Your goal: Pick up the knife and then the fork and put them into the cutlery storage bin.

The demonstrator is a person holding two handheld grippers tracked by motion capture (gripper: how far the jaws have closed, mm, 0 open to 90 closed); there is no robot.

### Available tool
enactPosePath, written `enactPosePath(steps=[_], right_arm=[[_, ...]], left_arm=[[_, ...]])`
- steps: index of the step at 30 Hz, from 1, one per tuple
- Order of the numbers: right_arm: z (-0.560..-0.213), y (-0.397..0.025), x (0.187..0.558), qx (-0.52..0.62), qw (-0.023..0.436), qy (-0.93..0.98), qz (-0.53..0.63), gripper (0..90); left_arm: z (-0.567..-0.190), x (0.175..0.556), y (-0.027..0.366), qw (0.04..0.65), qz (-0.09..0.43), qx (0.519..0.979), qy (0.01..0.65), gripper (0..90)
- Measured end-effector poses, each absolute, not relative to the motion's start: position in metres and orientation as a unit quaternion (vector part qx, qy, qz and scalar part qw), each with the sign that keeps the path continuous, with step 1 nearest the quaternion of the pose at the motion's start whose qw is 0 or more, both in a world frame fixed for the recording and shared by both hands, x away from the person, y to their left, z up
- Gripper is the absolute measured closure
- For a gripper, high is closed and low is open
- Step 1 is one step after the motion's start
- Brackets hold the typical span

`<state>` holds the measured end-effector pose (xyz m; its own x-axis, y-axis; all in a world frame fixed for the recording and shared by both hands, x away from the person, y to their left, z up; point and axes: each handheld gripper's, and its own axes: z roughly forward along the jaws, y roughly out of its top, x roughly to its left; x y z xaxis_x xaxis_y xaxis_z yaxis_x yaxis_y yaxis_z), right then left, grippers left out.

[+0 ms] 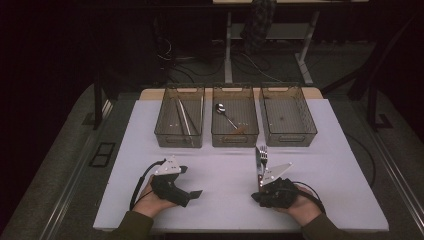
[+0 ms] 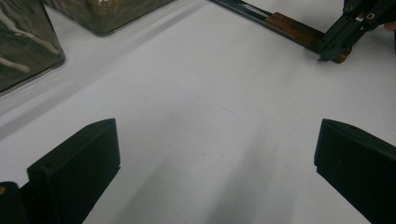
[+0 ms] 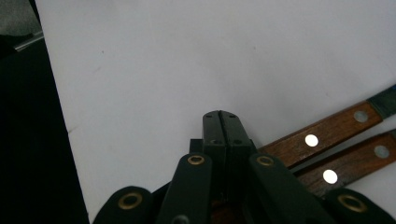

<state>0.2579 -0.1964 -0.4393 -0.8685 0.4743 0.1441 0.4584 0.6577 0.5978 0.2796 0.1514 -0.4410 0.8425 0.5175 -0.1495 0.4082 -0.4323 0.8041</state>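
Note:
Two wooden-handled pieces of cutlery [image 1: 261,162] lie side by side on the white table [image 1: 220,170], fork tines pointing at the bins. In the right gripper view their riveted handles [image 3: 327,135] run off to the right beside my right gripper [image 3: 222,123], whose jaws are pressed together with nothing between them. Its tip [image 2: 327,52] rests at the end of a handle [image 2: 292,29]. The right gripper [image 1: 256,196] is held in a hand and points left. My left gripper [image 1: 189,181] sits left of centre, pointing right. Its jaws [image 2: 217,172] stand wide open over bare table.
Three clear bins stand in a row at the back. The left bin [image 1: 179,141] holds long pale utensils, the middle bin [image 1: 235,140] holds a spoon [image 1: 223,113], and the right bin [image 1: 290,139] looks empty. The table's near edge runs just behind both hands.

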Motion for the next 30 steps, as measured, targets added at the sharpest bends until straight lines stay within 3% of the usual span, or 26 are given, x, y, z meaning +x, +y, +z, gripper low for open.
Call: enactPosePath(steps=[30], right_arm=[[-0.438, -0.262, 0.267, 0.289, 0.046, 0.91, 0.292, 89.8]], left_arm=[[-0.44, 0.279, 0.151, 0.459, 0.061, 0.844, 0.271, 0.0]])
